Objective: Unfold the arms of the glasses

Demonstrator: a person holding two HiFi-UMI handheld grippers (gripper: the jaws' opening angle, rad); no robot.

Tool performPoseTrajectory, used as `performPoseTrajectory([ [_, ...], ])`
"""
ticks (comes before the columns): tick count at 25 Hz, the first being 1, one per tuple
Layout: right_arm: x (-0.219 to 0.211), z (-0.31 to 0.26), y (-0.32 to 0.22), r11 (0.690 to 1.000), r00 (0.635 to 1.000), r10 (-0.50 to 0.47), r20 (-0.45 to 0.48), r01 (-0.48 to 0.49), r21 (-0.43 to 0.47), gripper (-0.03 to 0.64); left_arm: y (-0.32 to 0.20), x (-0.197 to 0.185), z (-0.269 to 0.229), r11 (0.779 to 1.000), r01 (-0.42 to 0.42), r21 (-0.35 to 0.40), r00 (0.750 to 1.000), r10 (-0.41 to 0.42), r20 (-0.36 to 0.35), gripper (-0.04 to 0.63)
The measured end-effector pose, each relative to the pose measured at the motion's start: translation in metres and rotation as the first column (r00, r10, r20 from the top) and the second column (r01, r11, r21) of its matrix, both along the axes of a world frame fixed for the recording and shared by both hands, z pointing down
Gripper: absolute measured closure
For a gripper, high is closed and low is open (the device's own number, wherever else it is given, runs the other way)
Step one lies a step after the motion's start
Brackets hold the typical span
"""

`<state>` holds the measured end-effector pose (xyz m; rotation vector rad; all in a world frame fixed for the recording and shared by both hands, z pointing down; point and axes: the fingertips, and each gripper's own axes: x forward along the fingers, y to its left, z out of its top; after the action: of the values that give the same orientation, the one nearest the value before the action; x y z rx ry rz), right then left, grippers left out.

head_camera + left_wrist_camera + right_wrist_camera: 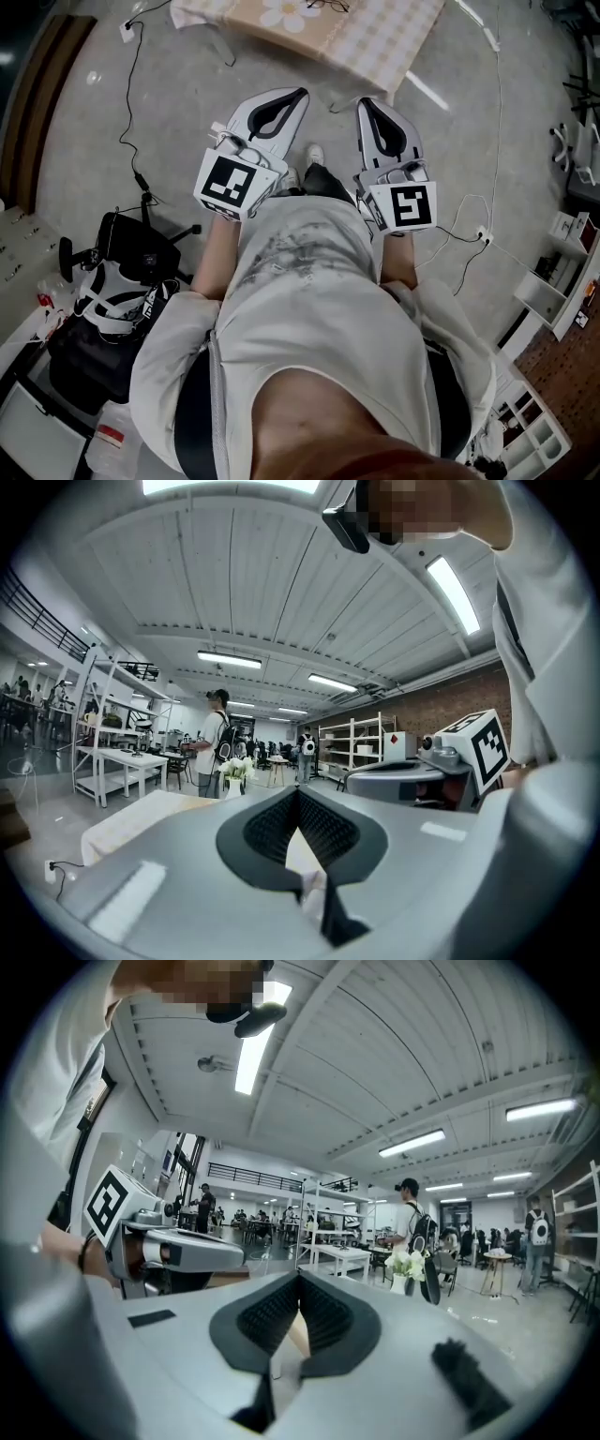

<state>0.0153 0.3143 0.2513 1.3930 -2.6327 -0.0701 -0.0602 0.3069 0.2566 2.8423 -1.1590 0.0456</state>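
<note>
Both grippers empty. Left gripper (297,95): jaws pressed together, nothing between them. Right gripper (367,103): same. Both are held about level in front of the body, well short of the table (375,42). Glasses (328,6) lie on the table near the top edge of the head view, too small to tell if the arms are folded. Step in hand looks like the approach. To do it well:
- get the glasses under both grippers
- open jaws before going down
- pin the frame front with one
- take an arm near its tip with the other and swing it slowly about the hinge

Thin frame, so grip lightly or it skids.
</note>
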Motion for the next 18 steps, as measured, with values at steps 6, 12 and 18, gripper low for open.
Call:
performPoseTrajectory([
  [6, -0.014, 0.002, -0.034, 1.000, 1.000, -0.011, -0.015, 0.011, 0.000, 0.600, -0.034, -0.010, 0.005, 1.000, 0.008, -0.009, 1.000, -0.009, -0.015, 0.586],
  [12, -0.017, 0.007, -0.074, 0.999, 0.999, -0.030, -0.019, 0.030, -0.018, 0.600, -0.072, -0.011, 0.010, 1.000, 0.021, -0.022, 1.000, -0.021, -0.008, 0.586],
  [18, -0.018, 0.014, -0.117, 0.998, 0.998, -0.058, -0.013, 0.057, -0.037, 0.600, -0.115, -0.013, 0.016, 0.998, 0.050, -0.042, 0.999, -0.050, 0.001, 0.586],
])
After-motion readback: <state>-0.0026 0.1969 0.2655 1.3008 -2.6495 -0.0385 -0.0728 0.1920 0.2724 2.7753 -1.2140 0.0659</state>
